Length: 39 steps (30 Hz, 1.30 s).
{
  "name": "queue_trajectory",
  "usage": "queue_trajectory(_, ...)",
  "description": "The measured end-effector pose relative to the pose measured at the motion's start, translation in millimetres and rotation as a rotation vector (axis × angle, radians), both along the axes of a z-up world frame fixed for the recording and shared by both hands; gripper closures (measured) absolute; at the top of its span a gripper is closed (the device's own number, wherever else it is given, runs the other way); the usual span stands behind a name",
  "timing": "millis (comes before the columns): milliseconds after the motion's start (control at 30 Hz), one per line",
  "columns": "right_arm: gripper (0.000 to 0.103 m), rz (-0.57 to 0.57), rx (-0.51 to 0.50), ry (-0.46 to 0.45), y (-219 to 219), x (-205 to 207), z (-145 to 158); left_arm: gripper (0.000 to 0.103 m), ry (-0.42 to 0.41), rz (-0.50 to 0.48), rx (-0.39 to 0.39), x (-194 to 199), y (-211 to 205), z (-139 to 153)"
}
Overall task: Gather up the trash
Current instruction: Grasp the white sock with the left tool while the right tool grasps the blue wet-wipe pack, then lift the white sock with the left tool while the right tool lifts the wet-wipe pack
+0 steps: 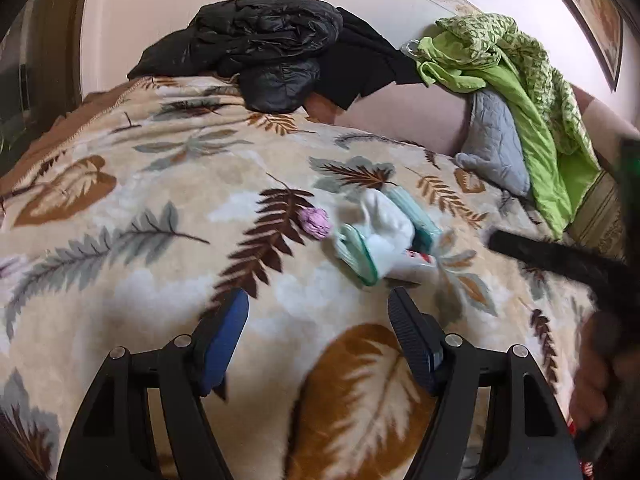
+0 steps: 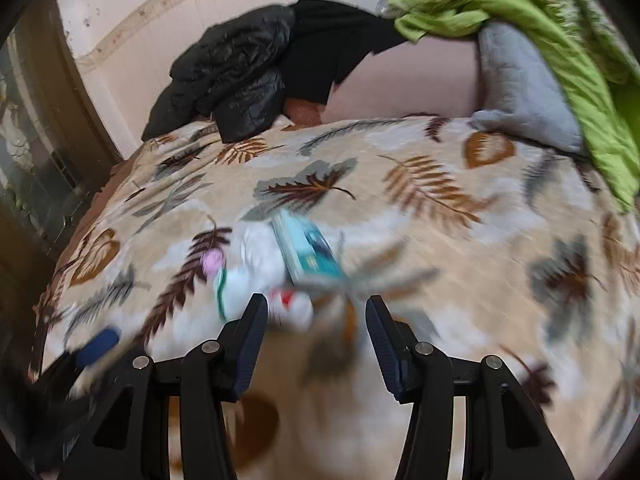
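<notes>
A heap of trash lies on the leaf-patterned blanket (image 1: 160,280): a crumpled white paper or bag (image 1: 390,228), a teal packet (image 1: 416,216), a second teal wrapper (image 1: 354,250) and a small crumpled purple wad (image 1: 316,222). My left gripper (image 1: 318,312) is open and empty, just short of the heap. My right gripper (image 2: 316,320) is open and empty, right before the same heap, where the white paper (image 2: 264,264), the teal packet (image 2: 310,252) and the purple wad (image 2: 213,261) show blurred. The right gripper's finger (image 1: 552,258) also enters the left wrist view from the right.
A black jacket (image 1: 264,48) lies at the bed's far end. A green cloth (image 1: 516,76) and a grey quilted pillow (image 1: 496,140) lie at the far right. A pale wall stands behind. The bed's edge and a dark doorway (image 2: 36,152) are at the left.
</notes>
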State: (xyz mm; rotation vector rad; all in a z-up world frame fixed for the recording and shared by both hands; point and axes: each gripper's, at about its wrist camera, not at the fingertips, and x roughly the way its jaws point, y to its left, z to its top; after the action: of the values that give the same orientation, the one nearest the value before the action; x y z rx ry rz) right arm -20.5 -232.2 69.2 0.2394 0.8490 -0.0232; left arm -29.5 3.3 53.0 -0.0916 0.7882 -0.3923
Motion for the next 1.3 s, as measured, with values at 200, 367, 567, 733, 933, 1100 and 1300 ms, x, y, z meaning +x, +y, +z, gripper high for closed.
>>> queue_trajectory(200, 0.050, -0.014, -0.029, 0.078, 2.5, 65.4, -36.7, 0.032, -0.003, -0.015, -0.007, 10.2, -1.2, -1.2)
queue_trajectory(367, 0.080, -0.049, 0.028, 0.085, -16.0, 57.4, -45.6, 0.032, -0.045, -0.054, -0.012, 23.9, -13.5, 3.7)
queue_trajectory(567, 0.092, -0.156, 0.103, 0.019, -42.5, 3.6, -26.9, 0.032, -0.012, -0.136, -0.064, 48.2, -58.4, 1.9)
queue_trajectory(733, 0.092, -0.217, 0.158, -0.022, -57.3, -41.4, -21.9, 0.032, 0.070, -0.137, 0.024, 76.6, -97.6, -18.2)
queue_trajectory(933, 0.092, -0.229, 0.174, -0.023, -65.8, -50.2, -30.2, 0.033, 0.143, -0.084, 0.036, 108.6, -110.6, -41.4)
queue_trajectory(1100, 0.092, -0.207, 0.158, -0.024, -62.2, -46.2, -34.1, 0.065, 0.123, -0.079, 0.062, 114.5, -114.8, -46.0)
queue_trajectory(1300, 0.092, -0.196, 0.128, -0.065, -55.1, -52.2, -23.5, 0.077, 0.042, -0.093, 0.073, 93.7, -108.2, -27.2)
